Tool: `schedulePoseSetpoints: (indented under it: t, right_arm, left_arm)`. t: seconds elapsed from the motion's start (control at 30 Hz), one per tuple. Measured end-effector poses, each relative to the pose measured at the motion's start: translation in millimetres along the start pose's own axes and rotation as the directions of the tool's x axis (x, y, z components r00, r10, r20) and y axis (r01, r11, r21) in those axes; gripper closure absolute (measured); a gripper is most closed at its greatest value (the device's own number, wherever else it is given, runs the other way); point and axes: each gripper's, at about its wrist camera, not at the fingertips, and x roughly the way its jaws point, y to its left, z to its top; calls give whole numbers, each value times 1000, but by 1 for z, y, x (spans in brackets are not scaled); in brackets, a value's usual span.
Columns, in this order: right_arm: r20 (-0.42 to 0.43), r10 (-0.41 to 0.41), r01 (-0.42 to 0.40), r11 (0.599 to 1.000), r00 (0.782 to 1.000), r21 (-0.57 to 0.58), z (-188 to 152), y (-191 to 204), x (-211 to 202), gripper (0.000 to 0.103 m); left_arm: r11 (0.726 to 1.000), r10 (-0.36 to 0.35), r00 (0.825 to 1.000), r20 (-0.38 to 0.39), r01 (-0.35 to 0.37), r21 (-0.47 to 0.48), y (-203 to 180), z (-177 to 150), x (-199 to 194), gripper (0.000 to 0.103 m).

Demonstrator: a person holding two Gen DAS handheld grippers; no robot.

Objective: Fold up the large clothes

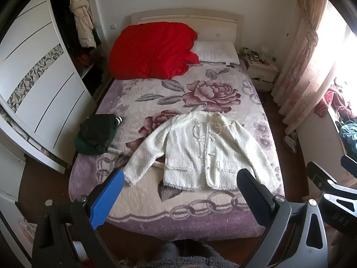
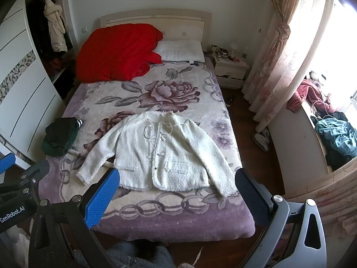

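A white jacket [image 1: 200, 154] lies flat on the bed [image 1: 178, 214], face up, with both sleeves spread out to the sides. It sits on the part of the bed nearest the foot end, and its bottom hem is close to the chain pattern on the flowered blanket [image 2: 156, 93]. A dark green bundle of clothes [image 1: 97, 134] lies near the jacket, beside its sleeve on the wardrobe side, and does not touch it. Far past the jacket's collar, up at the headboard, there is a big red quilt [image 1: 151, 51] in a heap, and a white pillow [image 1: 215, 51] lies just beside the quilt. A small bedside cabinet [image 2: 231, 71] stands off the bed, past the pillow on the curtain side. The left tongs [image 1: 179, 183] hang in the air over the foot of the bed, in front of the jacket's hem. They are spread wide and hold nothing. The right tongs [image 2: 177, 182] hang there too, also in front of the hem, spread wide with nothing in them. Neither pair touches the jacket. The two tongs are side by side, and each one peeks into the edge of the other's view.
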Motion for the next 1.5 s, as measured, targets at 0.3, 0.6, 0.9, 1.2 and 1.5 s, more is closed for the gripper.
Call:
schedulePoseSetpoints:
  t: [0.3, 0.6, 0.9, 1.2, 1.5]
  right_arm:
    - [4, -3, 3, 1000, 1000, 5, 13, 0, -10, 0]
    - [11, -5, 5, 1000, 1000, -1, 7, 1, -9, 0]
    - [11, -4, 4, 1000, 1000, 1, 6, 2, -8, 0]
    - [13, -2, 2, 1000, 1000, 2, 16, 2, -17, 0]
    - [14, -1, 1, 1000, 1000, 5, 16, 1, -18, 0]
  left_arm:
    - [1000, -4, 1000, 18, 4, -3, 1, 2, -1, 0]
    - [1000, -1, 1000, 22, 1, -2, -1, 0, -1, 0]
    - [1000, -2, 1000, 27, 2, 0, -4, 2, -2, 0]
    - [1000, 0, 1000, 30, 0, -2, -3, 1, -3, 0]
    - [1000, -1, 999, 33, 1, 2, -7, 7, -6, 0]
